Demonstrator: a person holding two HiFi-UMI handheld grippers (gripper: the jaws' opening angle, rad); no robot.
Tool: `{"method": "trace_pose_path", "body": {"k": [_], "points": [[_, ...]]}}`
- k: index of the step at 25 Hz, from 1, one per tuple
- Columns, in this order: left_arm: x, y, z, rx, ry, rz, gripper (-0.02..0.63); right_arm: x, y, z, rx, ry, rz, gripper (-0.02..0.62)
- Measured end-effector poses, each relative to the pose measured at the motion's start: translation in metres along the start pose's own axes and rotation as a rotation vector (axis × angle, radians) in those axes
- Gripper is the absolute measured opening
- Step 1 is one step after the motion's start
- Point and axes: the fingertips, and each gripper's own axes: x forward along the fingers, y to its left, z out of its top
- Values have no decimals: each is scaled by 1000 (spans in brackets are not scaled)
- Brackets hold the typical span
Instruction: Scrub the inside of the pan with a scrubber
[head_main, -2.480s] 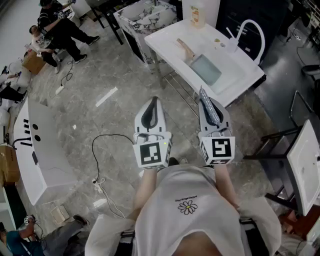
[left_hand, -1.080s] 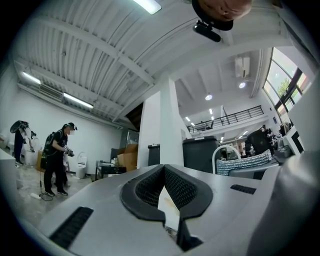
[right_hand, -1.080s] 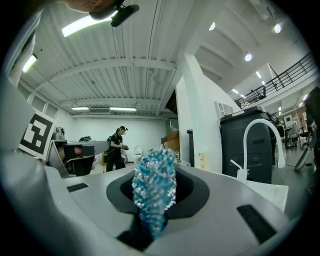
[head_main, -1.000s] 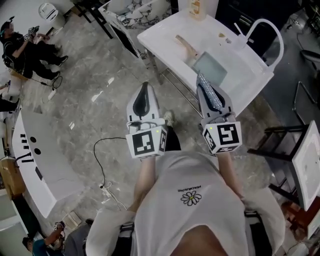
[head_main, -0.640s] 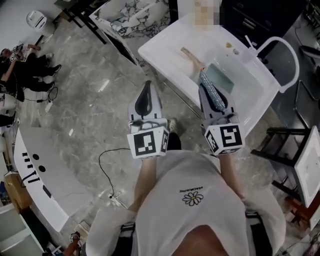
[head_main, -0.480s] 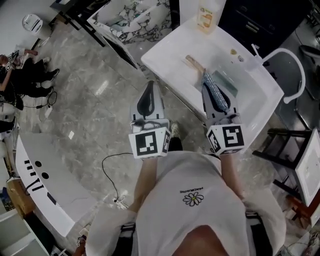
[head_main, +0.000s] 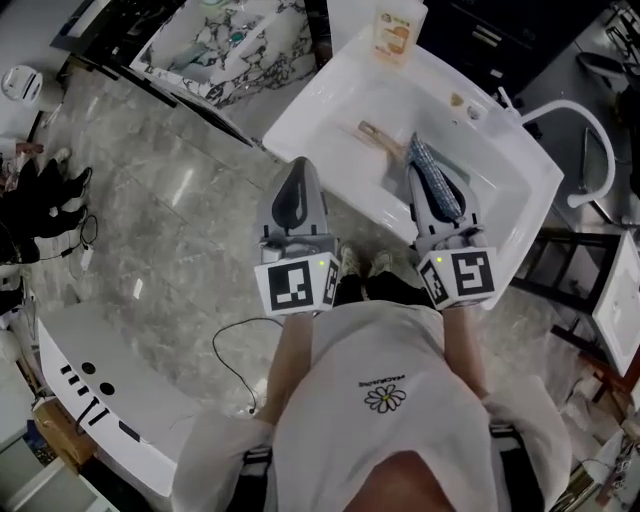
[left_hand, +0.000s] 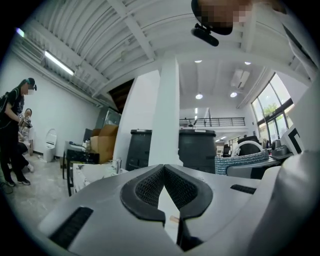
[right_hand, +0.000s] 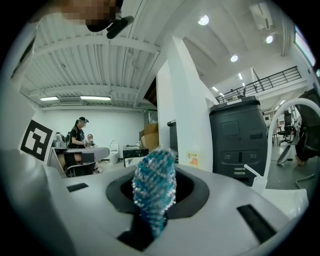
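Over the sink (head_main: 318, 105), blue scrubber (right_hand: 154, 190) clamped in right claw (head_main: 425, 175); left claw (head_main: 298, 175) closed, empty.

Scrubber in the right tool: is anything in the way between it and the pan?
Nothing visible is. The right tool holds the scrubber over the sink. From the head view the tool covers most of the pan; only its wooden handle sticks out.
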Motion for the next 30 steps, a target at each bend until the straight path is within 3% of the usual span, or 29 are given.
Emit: {"method": "trace_pose_path", "body": {"k": [14, 21, 30], "points": [[66, -70, -7, 55, 23, -108, 17, -13, -86, -11, 61, -20, -98, 63], [104, -115, -10, 76, 33, -245, 17, -42, -136, -25, 108, -18, -244, 63], [159, -165, -12, 120, 39, -492, 15, -56, -179, -26, 134, -20, -458, 63]]}}
